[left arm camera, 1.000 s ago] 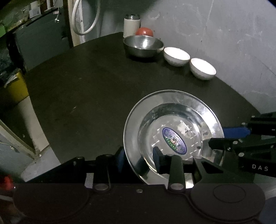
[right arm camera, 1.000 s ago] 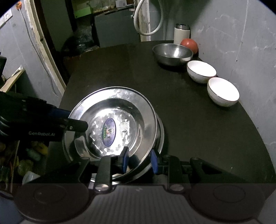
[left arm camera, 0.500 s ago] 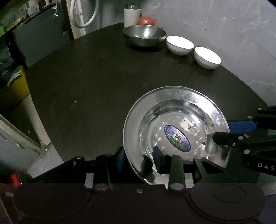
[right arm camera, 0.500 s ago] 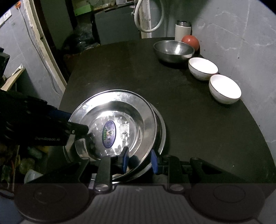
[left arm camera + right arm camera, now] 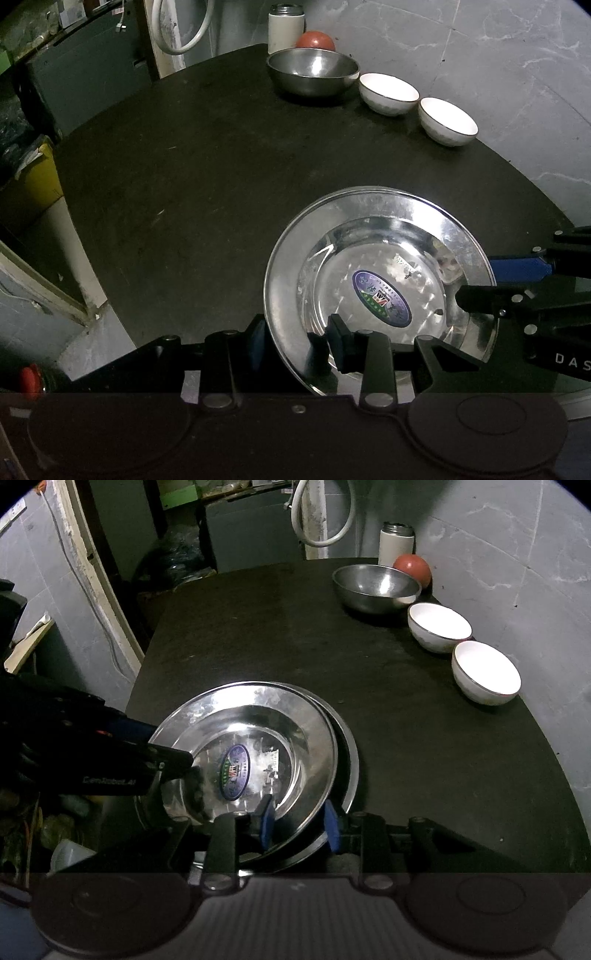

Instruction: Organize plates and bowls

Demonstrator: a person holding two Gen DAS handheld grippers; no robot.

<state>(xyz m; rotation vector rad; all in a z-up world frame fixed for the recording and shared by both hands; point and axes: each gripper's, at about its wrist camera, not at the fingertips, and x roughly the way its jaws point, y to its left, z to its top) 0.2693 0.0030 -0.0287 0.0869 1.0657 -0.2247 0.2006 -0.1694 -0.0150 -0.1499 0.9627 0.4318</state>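
A shiny steel plate (image 5: 376, 258) (image 5: 258, 731) with an oval sticker is held over the near part of a dark round table (image 5: 207, 177). My left gripper (image 5: 297, 341) grips its near rim, one finger on each side. My right gripper (image 5: 297, 825) grips the opposite rim the same way. A second steel plate (image 5: 349, 760) lies just under it, partly hidden. A steel bowl (image 5: 312, 70) (image 5: 375, 587) and two white bowls (image 5: 388, 92) (image 5: 447, 120) stand at the far edge.
A white flask (image 5: 285, 26) and a red ball (image 5: 314, 38) stand behind the steel bowl. A grey wall (image 5: 498, 74) runs close along the right. A yellow bin (image 5: 26, 184) and clutter are left of the table.
Both grippers and the plate have drawn back toward the near edge and sunk onto the second plate. The bowls look farther away. The grips are unchanged.
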